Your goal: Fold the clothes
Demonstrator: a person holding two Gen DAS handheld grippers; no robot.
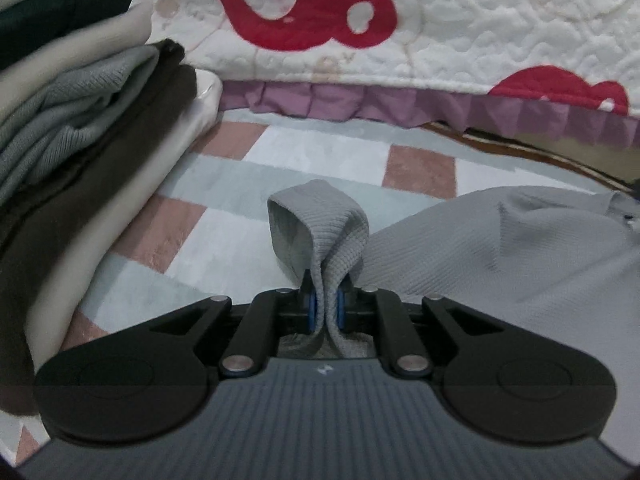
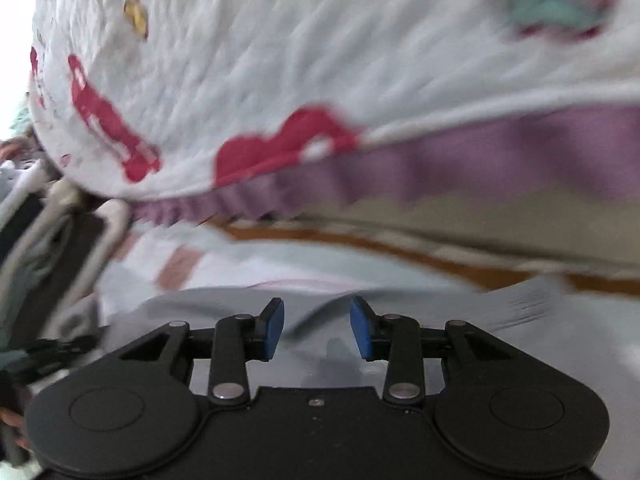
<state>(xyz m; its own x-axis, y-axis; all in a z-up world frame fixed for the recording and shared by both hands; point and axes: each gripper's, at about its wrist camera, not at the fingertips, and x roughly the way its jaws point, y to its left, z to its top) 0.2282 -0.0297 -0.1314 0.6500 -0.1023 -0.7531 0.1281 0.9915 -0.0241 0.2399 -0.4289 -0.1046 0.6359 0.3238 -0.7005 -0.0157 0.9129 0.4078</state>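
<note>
**Grey knit pinched in the left gripper, right gripper spread above it**

Quilt (image 1: 460, 32) fills the background of both views: white, stitched in puffy swirls, printed with red bear shapes, and edged along its lower border with a purple ruffle (image 1: 360, 104). In the right wrist view the same quilt (image 2: 280, 60) is smeared by motion blur, so its finer print cannot be read.

Below it lies a checked mat (image 1: 224, 248) in pale blue, white and dusty pink squares, on which everything else rests.

Along the left side of the left wrist view stands a stack of folded clothes (image 1: 80, 128): cream, dark green, beige, grey-green knit, dark brown and off-white layers, one on another, sitting on the mat beside the quilt's ruffle.

The grey garment (image 1: 520, 248), a ribbed knit, is spread on the mat to the right of the left gripper, well apart from the stack. In the right wrist view the grey cloth (image 2: 540, 320) lies beneath and ahead of the fingers.

The left gripper (image 1: 328, 308) is clamped on a fold of that garment; the cloth rises between the blue pads (image 1: 312, 308) in a loop and droops forward.

The right gripper (image 2: 317, 328) is spread wide, its blue pads (image 2: 275, 328) apart and holding nothing, hovering above the grey cloth.
</note>
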